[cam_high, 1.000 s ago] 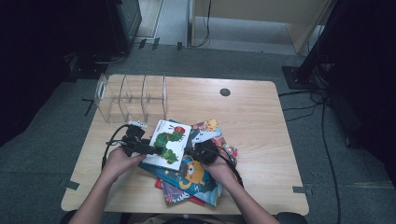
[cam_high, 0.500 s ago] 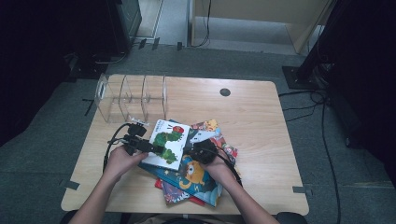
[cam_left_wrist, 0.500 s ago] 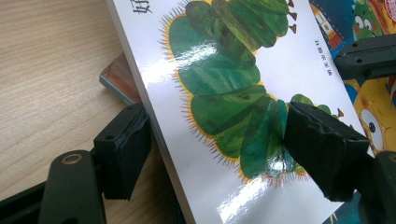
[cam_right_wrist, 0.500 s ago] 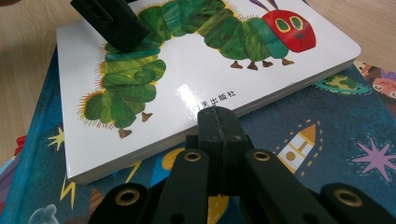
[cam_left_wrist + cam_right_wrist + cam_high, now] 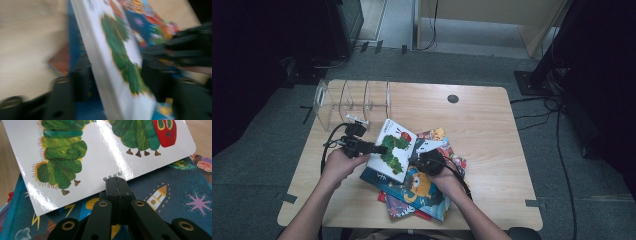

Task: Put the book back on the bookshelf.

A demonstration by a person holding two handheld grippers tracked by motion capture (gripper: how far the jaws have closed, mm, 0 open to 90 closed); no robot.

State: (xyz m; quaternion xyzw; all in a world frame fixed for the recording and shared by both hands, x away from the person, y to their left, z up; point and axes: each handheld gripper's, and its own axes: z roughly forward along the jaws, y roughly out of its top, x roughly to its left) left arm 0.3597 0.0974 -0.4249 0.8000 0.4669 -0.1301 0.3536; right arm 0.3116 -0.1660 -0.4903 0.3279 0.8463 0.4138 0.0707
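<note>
Since the earlier frame the white caterpillar book (image 5: 393,149) has tipped up: its left edge is now raised off the pile while its right edge rests low, so the cover slopes down to the right. The left gripper (image 5: 377,148) has just been closing its jaws, and the book's left edge is between them; in the left gripper view, which is blurred, the white book (image 5: 117,62) stands as a slanted slab between the two black jaws, its thick page edge facing the camera, and they appear to clamp it. The person's left hand (image 5: 339,162) holds that gripper at the near left of the table (image 5: 492,120).

The right gripper (image 5: 426,159) has its jaws pressed fully together with nothing between them; in the right gripper view the closed tips (image 5: 117,185) lie at the near edge of the caterpillar cover (image 5: 100,150), on the dark blue book (image 5: 180,195) beneath.

That blue book (image 5: 417,190) tops a stack of picture books at the near middle of the table. A clear plastic rack (image 5: 352,102) stands at the far left, apart from the books.
</note>
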